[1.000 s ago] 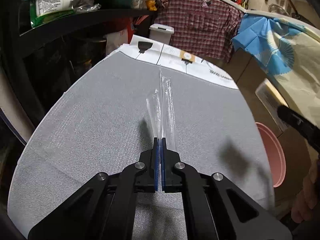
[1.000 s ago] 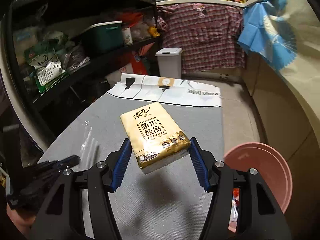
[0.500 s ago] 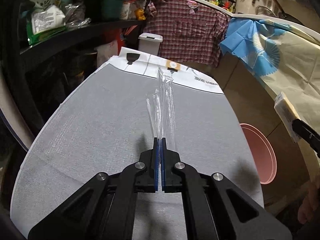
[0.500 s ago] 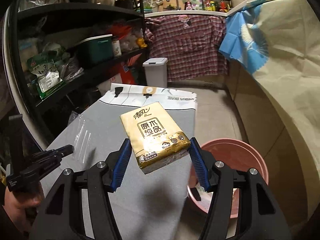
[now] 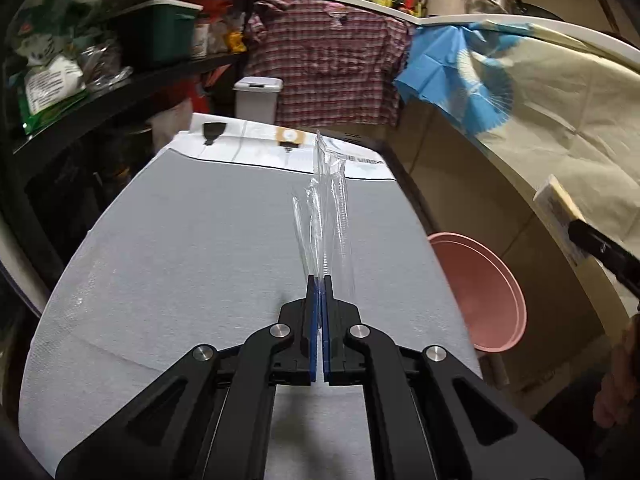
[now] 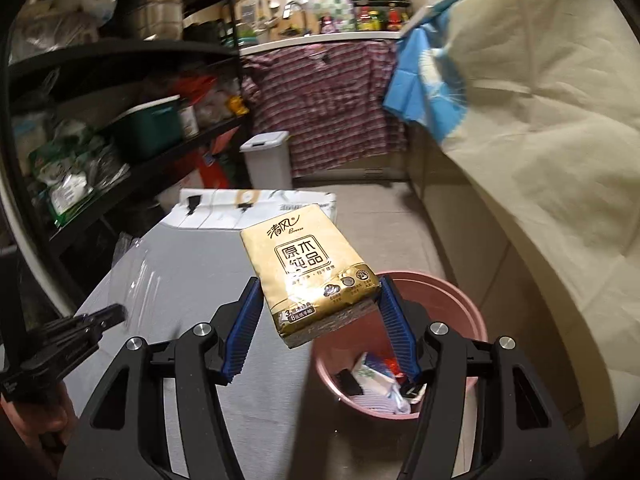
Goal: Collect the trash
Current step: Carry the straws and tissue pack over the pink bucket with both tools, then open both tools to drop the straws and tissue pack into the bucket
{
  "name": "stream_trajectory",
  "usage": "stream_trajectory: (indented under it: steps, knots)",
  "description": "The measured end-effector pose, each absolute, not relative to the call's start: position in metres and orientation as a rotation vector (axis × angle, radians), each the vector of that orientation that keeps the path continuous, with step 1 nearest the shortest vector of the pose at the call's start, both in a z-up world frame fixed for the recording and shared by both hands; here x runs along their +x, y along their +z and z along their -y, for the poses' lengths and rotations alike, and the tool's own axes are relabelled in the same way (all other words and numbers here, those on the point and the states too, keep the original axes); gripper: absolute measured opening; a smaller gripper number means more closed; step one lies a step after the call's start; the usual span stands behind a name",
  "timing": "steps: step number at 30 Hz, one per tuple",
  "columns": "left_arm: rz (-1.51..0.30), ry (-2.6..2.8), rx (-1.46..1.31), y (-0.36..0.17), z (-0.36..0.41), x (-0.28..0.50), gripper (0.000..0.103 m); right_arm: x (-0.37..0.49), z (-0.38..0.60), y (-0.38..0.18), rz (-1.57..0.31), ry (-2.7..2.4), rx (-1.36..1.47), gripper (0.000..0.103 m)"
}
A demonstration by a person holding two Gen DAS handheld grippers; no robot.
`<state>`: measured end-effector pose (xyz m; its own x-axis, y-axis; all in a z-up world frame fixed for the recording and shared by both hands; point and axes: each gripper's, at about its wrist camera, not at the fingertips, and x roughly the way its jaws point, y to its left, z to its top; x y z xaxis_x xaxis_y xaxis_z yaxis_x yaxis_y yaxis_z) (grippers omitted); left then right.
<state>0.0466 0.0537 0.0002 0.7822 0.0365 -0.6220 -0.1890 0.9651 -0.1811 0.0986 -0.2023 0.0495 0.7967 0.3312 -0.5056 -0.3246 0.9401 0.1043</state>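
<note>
My left gripper (image 5: 320,280) is shut on a clear plastic wrapper (image 5: 326,208) that sticks up and forward from its blue pads, above the grey table (image 5: 180,248). The right gripper (image 6: 318,296) is shut on a gold tissue pack (image 6: 308,264), held by its two sides over the near rim of the pink bin (image 6: 448,304). That pink bin (image 5: 476,288) stands on the floor just right of the table. The left gripper (image 6: 116,314) and its wrapper (image 6: 136,276) show at the left of the right wrist view; the tissue pack (image 5: 558,208) shows at the right edge of the left wrist view.
The pink bin holds several scraps (image 6: 380,376). A white printed sheet (image 5: 280,144) covers the table's far end. Black shelves (image 6: 120,120) with bags and a green box line the left. A grey pedal bin (image 6: 268,156), a plaid cloth (image 5: 332,72) and a cream-draped counter (image 6: 540,140) stand beyond.
Both grippers have moved to the right and slightly up with their loads. The tissue pack has gone from over the table to over the pink bin's rim.
</note>
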Motion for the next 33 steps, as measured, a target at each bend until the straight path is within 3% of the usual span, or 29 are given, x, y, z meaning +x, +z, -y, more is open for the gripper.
stream_trajectory:
  steps: [12,33]
  knots:
    - [-0.683,0.027,-0.174,0.006,-0.003,0.068,0.001,0.119,0.261,0.045,-0.545,0.194,0.121,0.059]
    - [-0.685,-0.187,-0.116,0.001,0.077,0.146,0.001,0.168,0.275,0.020,-0.589,0.096,0.130,0.059]
